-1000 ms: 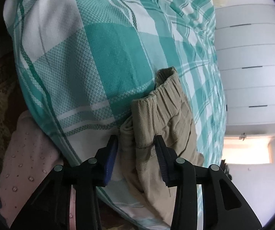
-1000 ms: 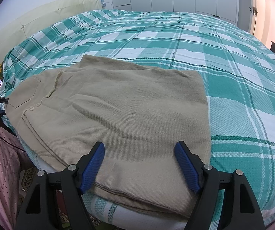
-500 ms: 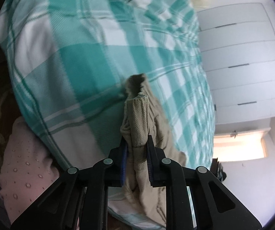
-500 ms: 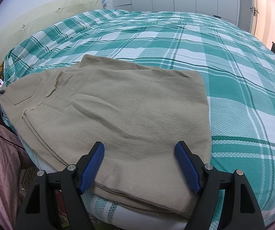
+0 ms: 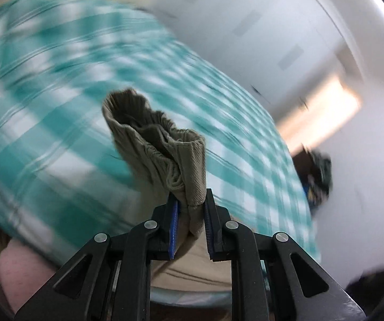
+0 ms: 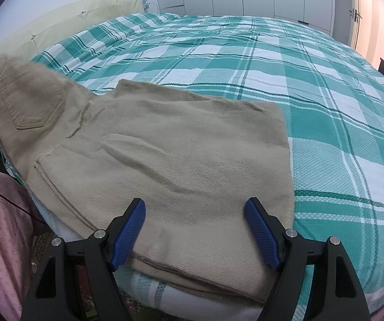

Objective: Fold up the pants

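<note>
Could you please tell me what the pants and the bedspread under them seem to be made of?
The pants look like matte beige cotton twill: fine diagonal ribs show, and they crease softly. The bedspread looks like woven cotton, matte, with a small textured weave visible in its teal and white checks. The fibre of either is a guess.

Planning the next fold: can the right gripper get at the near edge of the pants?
Probably yes. The right gripper is open, poised over the pants, whose near edge lies uncovered at the bed edge.

pants (image 6: 181, 160): 1 pair | bed (image 6: 325, 85): 1 | grippers: 2, left gripper (image 5: 189, 214) and right gripper (image 6: 194, 214) | headboard (image 6: 66, 24): 1 | back pocket (image 6: 28, 101) showing: 1
</note>
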